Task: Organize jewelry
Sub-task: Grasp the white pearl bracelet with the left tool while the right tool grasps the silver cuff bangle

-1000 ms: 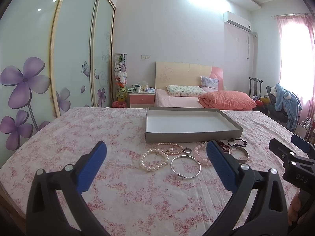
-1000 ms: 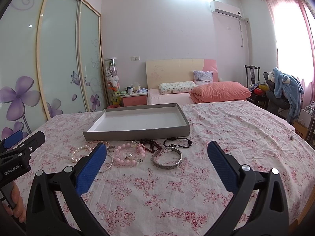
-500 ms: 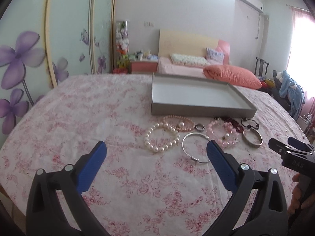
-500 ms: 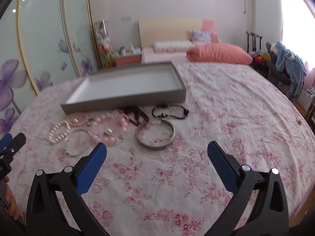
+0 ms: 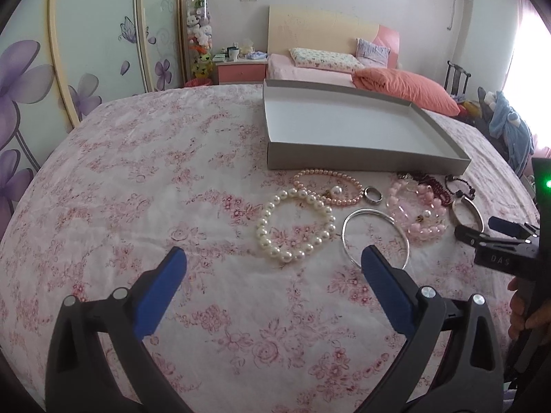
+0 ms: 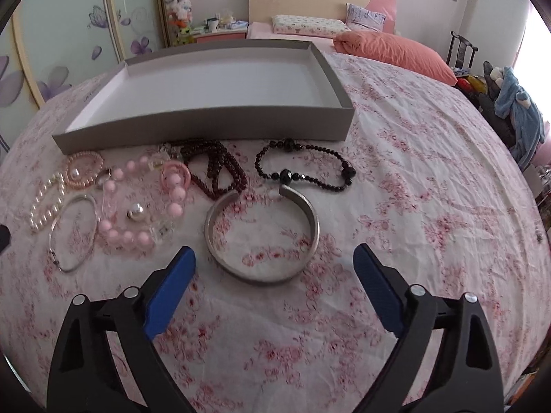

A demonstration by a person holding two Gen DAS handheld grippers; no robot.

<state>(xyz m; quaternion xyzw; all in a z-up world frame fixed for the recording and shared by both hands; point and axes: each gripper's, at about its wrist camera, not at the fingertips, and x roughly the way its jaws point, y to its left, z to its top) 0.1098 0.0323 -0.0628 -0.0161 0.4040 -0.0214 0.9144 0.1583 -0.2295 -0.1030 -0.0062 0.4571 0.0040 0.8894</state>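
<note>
Left gripper (image 5: 273, 263) is held wide open, empty; pearl bracelet (image 5: 295, 225) lies just ahead at 12 o'clock, thin silver bangle (image 5: 376, 237) at 1. Right gripper (image 6: 274, 262) is open, empty, its jaws just narrowed slightly; silver cuff (image 6: 261, 234) sits nearest at 12, gap facing the grey tray (image 6: 206, 125). "DAS" is read on the right gripper's body.

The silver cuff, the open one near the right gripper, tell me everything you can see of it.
The silver cuff is a flat, wide band of dull grey metal, bent into an open C. Its gap faces the grey tray, with two squared ends. It lies flat on the floral sheet, just ahead of the right hand-held gripper, whose jaws have just been closing and hold nothing. One end seems to sit against the dark red beads; the black bead bracelet lies just beyond it.
</note>
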